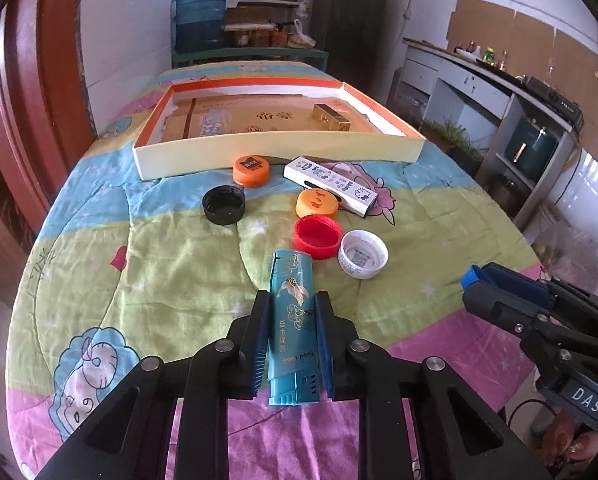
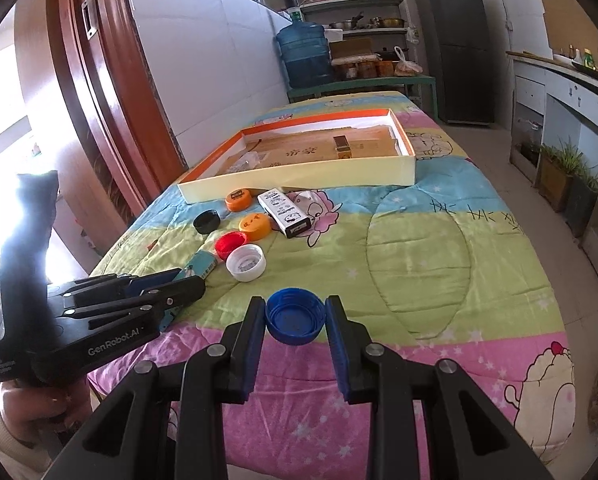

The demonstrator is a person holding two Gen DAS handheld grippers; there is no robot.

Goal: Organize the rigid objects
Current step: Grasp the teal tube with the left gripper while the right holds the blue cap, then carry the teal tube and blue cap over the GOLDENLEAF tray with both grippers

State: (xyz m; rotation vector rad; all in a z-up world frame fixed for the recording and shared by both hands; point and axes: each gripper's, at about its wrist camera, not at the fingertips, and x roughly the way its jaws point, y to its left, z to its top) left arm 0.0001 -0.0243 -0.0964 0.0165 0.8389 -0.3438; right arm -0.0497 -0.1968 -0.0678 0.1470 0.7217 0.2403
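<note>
Two hand-held grippers are loaded at once. The left hand-held gripper is clamped on a teal lighter, lengthwise between its pads, probably so the slim body cannot twist. The right hand-held gripper pinches a blue bottle cap across its rim, hollow side up. Ahead of both, on the quilt-covered worktop, wait five loose caps: black, two orange, red and white, plus a small white carton. Beyond them lies the shallow tray-like box, already containing a gold packet, seemingly the collecting place.
</note>
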